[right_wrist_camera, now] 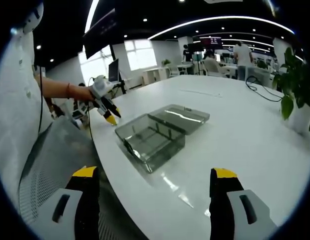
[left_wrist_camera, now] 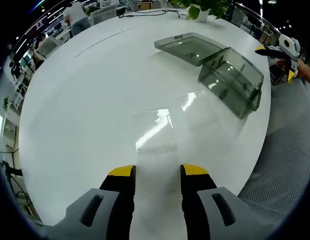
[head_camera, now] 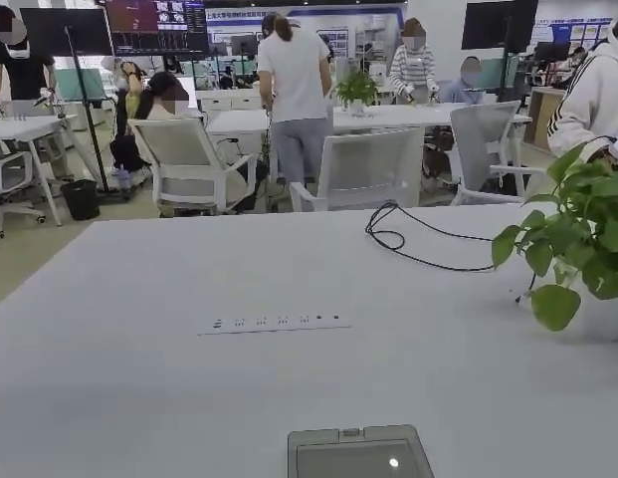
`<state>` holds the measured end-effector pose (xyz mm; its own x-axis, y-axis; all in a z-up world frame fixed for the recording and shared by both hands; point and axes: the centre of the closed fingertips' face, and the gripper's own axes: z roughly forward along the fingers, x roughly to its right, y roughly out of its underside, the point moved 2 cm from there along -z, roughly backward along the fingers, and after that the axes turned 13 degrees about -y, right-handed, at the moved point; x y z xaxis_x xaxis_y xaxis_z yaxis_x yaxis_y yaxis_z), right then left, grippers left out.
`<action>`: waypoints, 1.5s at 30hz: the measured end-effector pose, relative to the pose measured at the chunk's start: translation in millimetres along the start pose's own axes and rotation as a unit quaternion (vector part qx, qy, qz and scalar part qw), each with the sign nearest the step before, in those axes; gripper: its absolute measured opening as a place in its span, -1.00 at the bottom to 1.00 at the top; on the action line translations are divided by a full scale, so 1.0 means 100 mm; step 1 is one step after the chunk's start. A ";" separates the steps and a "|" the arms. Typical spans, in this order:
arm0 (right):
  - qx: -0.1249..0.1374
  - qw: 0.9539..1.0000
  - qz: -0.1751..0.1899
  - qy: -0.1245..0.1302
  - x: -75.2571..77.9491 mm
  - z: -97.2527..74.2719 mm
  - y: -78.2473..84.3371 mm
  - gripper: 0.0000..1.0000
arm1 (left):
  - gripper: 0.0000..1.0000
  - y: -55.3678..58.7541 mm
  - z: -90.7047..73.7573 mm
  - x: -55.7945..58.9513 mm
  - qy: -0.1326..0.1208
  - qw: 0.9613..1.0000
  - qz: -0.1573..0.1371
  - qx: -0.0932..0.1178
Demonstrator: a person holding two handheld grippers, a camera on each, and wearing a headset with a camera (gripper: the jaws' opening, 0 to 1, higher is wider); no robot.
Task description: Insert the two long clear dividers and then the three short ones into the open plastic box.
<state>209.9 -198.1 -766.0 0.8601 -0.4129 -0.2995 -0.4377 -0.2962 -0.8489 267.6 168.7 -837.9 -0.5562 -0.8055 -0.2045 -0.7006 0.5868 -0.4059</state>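
Note:
The open smoky-clear plastic box [left_wrist_camera: 229, 80] lies on the white table with its lid [left_wrist_camera: 189, 47] folded flat behind it. It also appears as the box [right_wrist_camera: 150, 140] with the lid [right_wrist_camera: 179, 115], and one part of the box [head_camera: 358, 453] sits at the head view's bottom edge. Clear dividers [left_wrist_camera: 155, 131] lie flat on the table just ahead of my left gripper [left_wrist_camera: 158, 172], which is open and empty. More clear sheets [left_wrist_camera: 197, 107] rest closer to the box. My right gripper [right_wrist_camera: 155, 175] is wide open, facing the box from the near table edge. The left gripper [right_wrist_camera: 107, 107] hangs beyond the table's corner.
A potted plant [head_camera: 572, 244] stands at the table's right side, with a black cable [head_camera: 418, 239] beside it. A socket strip [head_camera: 274, 322] is set into the table's middle. A mesh chair [right_wrist_camera: 50, 165] sits by the table edge. People and chairs fill the room behind.

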 end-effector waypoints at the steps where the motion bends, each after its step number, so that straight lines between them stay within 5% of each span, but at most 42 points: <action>1: 0.000 1.000 0.001 0.001 0.00 0.00 0.00 0.85 | -0.31 0.00 0.00 0.00 -0.001 1.000 -0.001 -0.002; 22: 0.002 1.000 0.003 0.003 -0.01 -0.01 0.01 0.84 | -0.37 -0.02 -0.04 0.01 -0.003 0.999 -0.027 -0.024; 35: -0.003 1.000 0.002 0.001 -0.02 0.01 0.01 0.82 | -0.38 -0.01 -0.05 0.01 0.011 0.999 -0.046 -0.014; 45: 0.000 1.000 0.000 0.000 -0.01 0.00 -0.08 0.78 | -0.39 -0.09 -0.15 0.02 0.020 0.996 -0.084 0.020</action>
<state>212.7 -195.0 -758.8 0.8602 -0.4132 -0.2988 -0.4372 -0.2960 -0.8493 265.8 163.7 -821.1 -0.4512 -0.8873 -0.0955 -0.7668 0.4402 -0.4672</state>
